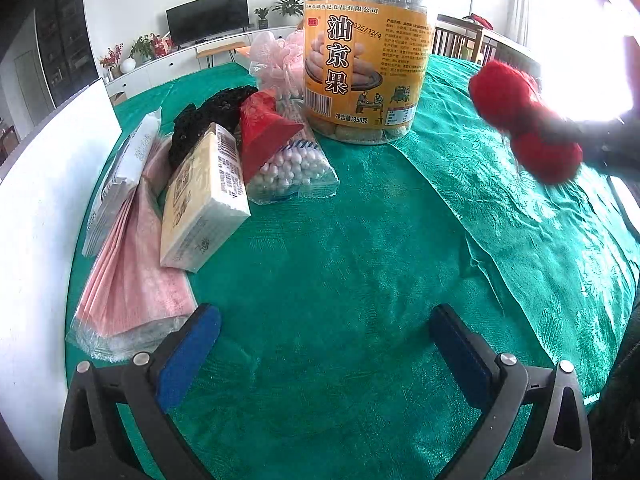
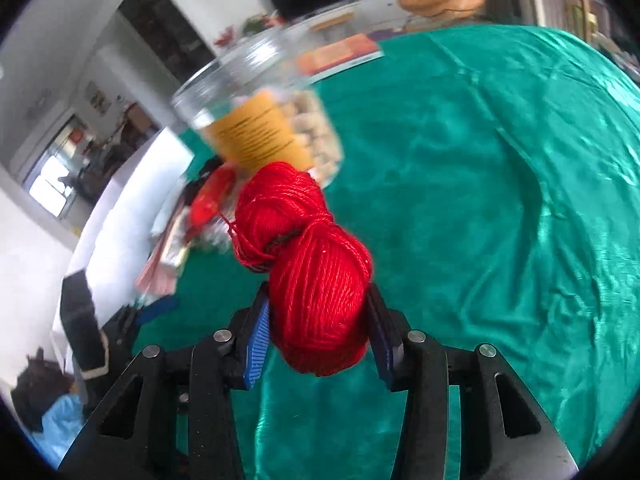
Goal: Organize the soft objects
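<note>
My right gripper (image 2: 318, 320) is shut on a skein of red yarn (image 2: 312, 264) and holds it in the air above the green tablecloth (image 2: 480, 200). The yarn also shows at the right of the left wrist view (image 1: 524, 120), blurred. My left gripper (image 1: 324, 344) is open and empty, low over the cloth (image 1: 340, 260). A pile of soft things lies at the left: pink tissue packs (image 1: 132, 280), a tissue brick (image 1: 204, 200), a black knitted piece (image 1: 208, 116), a pink mesh puff (image 1: 276, 56).
A tall clear snack jar with an orange label (image 1: 364, 60) stands at the middle back, also in the right wrist view (image 2: 264, 128). A bag of white beads with a red top (image 1: 288, 160) lies beside it. A white board (image 1: 36, 208) borders the left edge.
</note>
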`<state>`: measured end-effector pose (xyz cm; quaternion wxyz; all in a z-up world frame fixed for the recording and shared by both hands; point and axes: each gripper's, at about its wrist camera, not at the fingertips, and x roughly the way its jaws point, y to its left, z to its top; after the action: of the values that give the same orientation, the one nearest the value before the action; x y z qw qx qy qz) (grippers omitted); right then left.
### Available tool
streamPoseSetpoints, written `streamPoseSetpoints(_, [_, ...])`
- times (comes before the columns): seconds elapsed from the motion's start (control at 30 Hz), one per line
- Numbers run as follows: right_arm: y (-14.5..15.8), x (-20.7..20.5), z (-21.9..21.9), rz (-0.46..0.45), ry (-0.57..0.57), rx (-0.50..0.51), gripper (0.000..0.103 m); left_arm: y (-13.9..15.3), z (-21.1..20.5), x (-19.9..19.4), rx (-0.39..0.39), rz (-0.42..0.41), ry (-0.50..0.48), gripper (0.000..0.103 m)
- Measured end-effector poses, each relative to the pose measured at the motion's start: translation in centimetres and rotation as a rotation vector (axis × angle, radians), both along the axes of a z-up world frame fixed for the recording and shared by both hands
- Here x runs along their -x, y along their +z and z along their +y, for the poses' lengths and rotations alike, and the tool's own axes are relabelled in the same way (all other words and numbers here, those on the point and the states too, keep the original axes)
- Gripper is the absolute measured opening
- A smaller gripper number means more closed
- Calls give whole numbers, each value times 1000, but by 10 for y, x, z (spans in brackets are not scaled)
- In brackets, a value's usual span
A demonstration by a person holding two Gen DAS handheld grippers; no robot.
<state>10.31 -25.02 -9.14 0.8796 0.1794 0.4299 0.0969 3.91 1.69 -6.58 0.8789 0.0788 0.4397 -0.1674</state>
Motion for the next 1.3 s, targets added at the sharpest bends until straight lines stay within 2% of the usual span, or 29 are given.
streamPoseSetpoints(0.13, [0, -48, -25, -94, -135, -29, 48, 0, 0, 0, 0, 0, 0, 103])
streamPoseSetpoints(0.2, [-11, -66, -31, -99, -160, -39, 61, 0, 0, 0, 0, 0, 1, 103])
streamPoseSetpoints(0.27, [-22, -75, -29, -50, -180, 12, 67, 0, 0, 0, 0, 0, 1, 103])
streamPoseSetpoints(0.37, [-29, -56, -22, -47, -190, 78, 68, 0, 0, 0, 0, -1, 2, 103])
streamPoseSetpoints(0.47, [-30, -20, -17, -45, -190, 180, 72, 0, 0, 0, 0, -1, 2, 103])
streamPoseSetpoints(0.7, [-41, -13, -2, 24, -182, 355, 72, 0, 0, 0, 0, -1, 1, 103])
streamPoseSetpoints(0.77, [-46, -13, 2, 24, -176, 414, 75, -1, 0, 0, 0, -1, 1, 103])
streamPoseSetpoints(0.9, [-49, -11, 1, 5, -176, 407, 81, 0, 0, 0, 0, -2, 1, 103])
streamPoseSetpoints(1.3, [-48, -8, 5, 6, -175, 412, 84, 0, -1, 0, 1, -2, 2, 103])
